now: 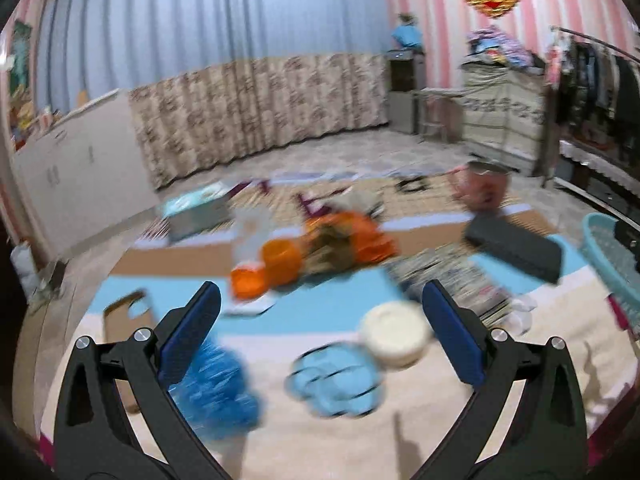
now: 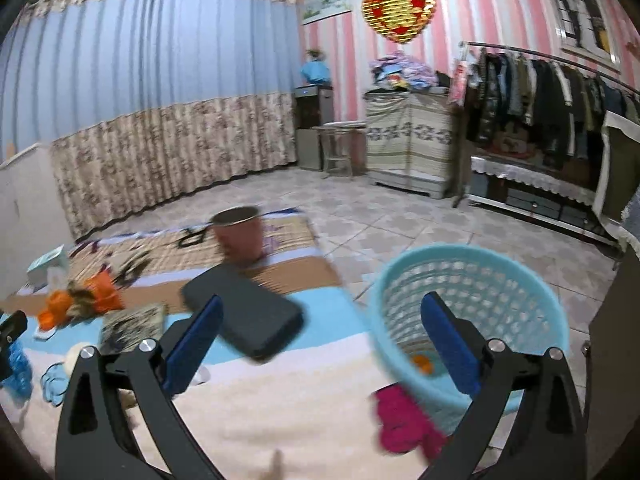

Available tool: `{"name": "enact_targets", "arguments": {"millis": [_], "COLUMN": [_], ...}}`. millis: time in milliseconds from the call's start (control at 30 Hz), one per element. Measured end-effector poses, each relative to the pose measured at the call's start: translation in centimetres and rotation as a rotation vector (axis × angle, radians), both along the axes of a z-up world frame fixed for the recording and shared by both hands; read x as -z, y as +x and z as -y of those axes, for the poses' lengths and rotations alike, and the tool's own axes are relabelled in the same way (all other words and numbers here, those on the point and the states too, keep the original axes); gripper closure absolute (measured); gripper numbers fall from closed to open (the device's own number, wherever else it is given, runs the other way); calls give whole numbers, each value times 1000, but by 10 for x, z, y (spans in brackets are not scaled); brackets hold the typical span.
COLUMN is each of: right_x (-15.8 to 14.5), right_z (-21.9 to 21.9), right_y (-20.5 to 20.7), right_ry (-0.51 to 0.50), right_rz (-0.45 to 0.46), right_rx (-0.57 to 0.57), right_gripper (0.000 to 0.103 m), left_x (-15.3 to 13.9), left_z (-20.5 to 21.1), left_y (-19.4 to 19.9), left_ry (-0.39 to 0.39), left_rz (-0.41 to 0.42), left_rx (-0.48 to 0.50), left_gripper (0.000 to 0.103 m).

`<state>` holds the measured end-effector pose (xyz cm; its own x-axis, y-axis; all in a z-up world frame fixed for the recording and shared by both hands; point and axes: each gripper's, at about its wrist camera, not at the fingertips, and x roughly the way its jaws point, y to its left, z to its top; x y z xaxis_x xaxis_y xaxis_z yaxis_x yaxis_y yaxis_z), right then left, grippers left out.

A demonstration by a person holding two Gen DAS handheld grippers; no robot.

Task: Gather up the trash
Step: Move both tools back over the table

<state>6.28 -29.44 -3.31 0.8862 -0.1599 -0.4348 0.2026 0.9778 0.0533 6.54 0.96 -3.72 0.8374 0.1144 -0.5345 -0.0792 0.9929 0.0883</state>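
Note:
My left gripper [image 1: 320, 300] is open and empty above a bed. Below it lie a crumpled light blue glove [image 1: 334, 380], a blue plastic wad [image 1: 212, 392] by the left finger, and a white round lid [image 1: 394, 334]. Farther off is a pile of orange wrappers and an orange cup [image 1: 316, 248]. My right gripper [image 2: 322, 312] is open and empty. A light blue mesh basket [image 2: 468, 280] stands at the bed's right edge, behind the right finger, with a small orange piece [image 2: 423, 363] inside. The basket also shows in the left wrist view [image 1: 612, 256].
A black flat case [image 2: 244, 312] lies on the bed, also in the left wrist view [image 1: 514, 246]. A magenta cloth [image 2: 404, 420] lies by the basket. A reddish bucket [image 2: 240, 232] and a tissue box [image 1: 196, 216] sit farther back. A clothes rack [image 2: 540, 92] stands at the right.

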Motion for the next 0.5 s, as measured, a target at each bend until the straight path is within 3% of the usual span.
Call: {"name": "enact_targets", "arguments": {"millis": [333,500], "right_x": [19,25], "right_z": [-78,-88], "right_y": [-11,-12], "right_ry": [-57,-43], "right_rz": [-30,-55], "right_rx": [-142,-166], "right_gripper": [6,6], "left_x": [32,42], "left_z": [-60,-78], "left_y": [-11,-6], "left_ry": [-14,-130], "left_rz": [-56,-113], "left_rx": [-100,-103], "left_gripper": [6,15]}}
